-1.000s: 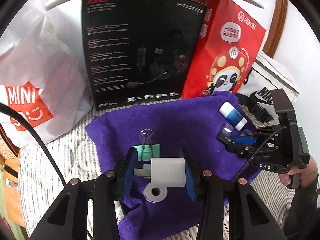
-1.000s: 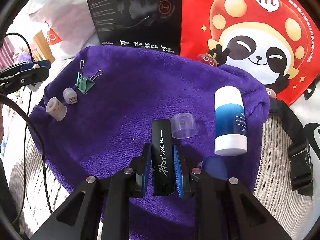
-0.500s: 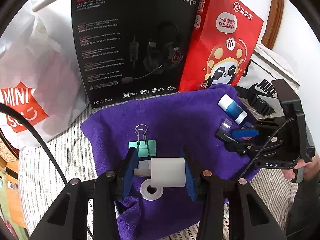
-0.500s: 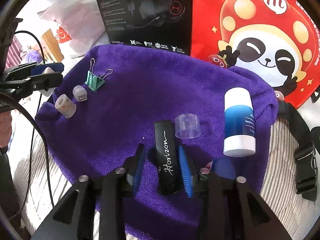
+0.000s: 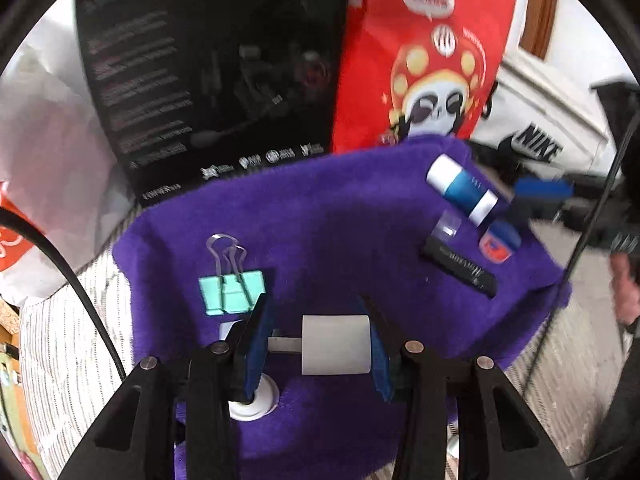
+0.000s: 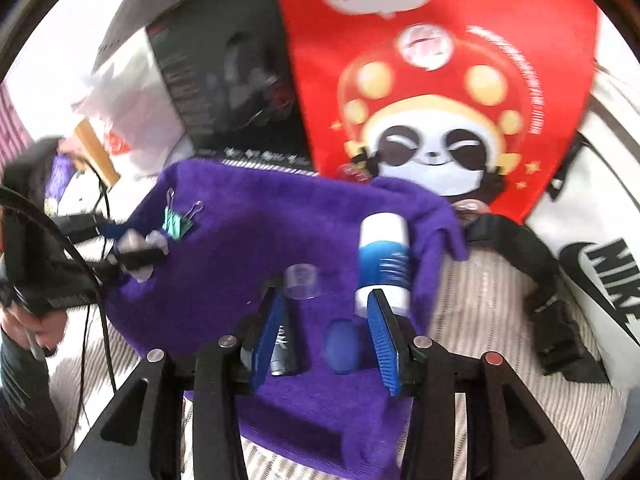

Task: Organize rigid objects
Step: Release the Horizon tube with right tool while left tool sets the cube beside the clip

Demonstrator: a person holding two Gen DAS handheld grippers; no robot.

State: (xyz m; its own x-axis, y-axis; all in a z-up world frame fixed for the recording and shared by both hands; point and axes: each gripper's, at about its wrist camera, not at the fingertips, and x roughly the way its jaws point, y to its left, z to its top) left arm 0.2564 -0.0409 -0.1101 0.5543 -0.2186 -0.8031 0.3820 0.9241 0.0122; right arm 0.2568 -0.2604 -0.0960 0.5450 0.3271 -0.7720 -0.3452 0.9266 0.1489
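Observation:
A purple towel point(image 5: 340, 220) carries the small items. My left gripper point(image 5: 320, 344) is shut on a white USB stick point(image 5: 334, 344), its metal plug pointing left, just above the towel. Under it lies a white round cap point(image 5: 252, 400), with a green binder clip point(image 5: 232, 290) beyond. My right gripper point(image 6: 326, 332) hangs over the towel's right end, its jaws opening. A small blue oval piece point(image 6: 340, 346) lies between them untouched. The black bar point(image 6: 286, 348) lies by the left finger. A clear cap point(image 6: 302, 280) and a blue-white tube point(image 6: 384, 264) lie just ahead.
A black headset box point(image 5: 220, 80) and a red panda bag point(image 6: 440, 80) stand behind the towel. A white plastic bag point(image 5: 48, 152) is at the left, a white Nike bag point(image 6: 600, 272) and a black strap point(image 6: 540, 280) at the right. Striped bedding point(image 6: 480, 320) lies underneath.
The right gripper opened off the black bar, left it on the towel, rose and shifted right over the blue piece. The left gripper sank toward the towel, still holding the USB stick.

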